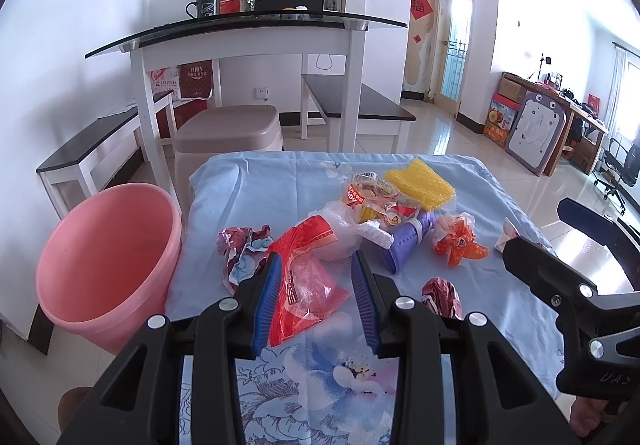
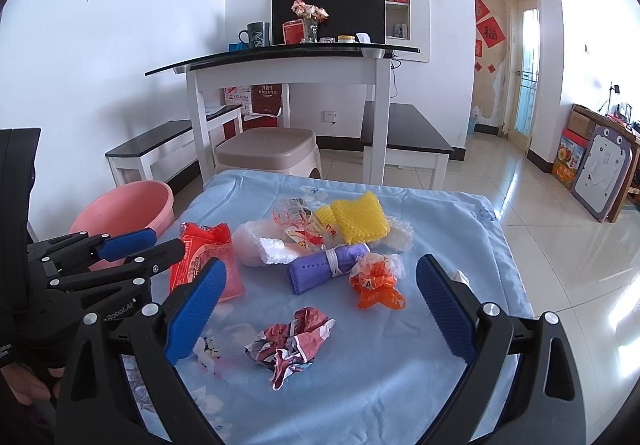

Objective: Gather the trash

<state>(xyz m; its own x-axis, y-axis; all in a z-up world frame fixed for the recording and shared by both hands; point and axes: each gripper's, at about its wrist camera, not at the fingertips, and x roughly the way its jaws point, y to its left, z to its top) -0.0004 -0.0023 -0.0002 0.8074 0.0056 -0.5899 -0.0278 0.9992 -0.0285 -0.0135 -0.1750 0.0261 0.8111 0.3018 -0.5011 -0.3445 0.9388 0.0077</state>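
A blue flowered cloth (image 1: 240,181) covers the table, and trash lies scattered on it. My left gripper (image 1: 316,256) is open, its blue pads on either side of a flat red plastic wrapper (image 1: 304,285) that lies on the cloth. A crumpled maroon wrapper (image 1: 244,253) sits just left of it. My right gripper (image 2: 322,261) stands wide open above a second crumpled maroon-and-white wrapper (image 2: 292,341). Beyond lie an orange wrapper (image 2: 376,281), a purple roll (image 2: 324,267), yellow foam netting (image 2: 360,221) and white foam (image 2: 260,245). A pink bucket (image 1: 108,257) stands on the floor at the table's left.
A beige stool (image 1: 232,133) stands behind the table's far edge. Beyond it is a white desk with a glass top (image 1: 248,29), with dark benches on both sides. Shiny tiled floor (image 1: 480,149) opens to the right. A small white scrap (image 2: 460,277) lies near my right finger.
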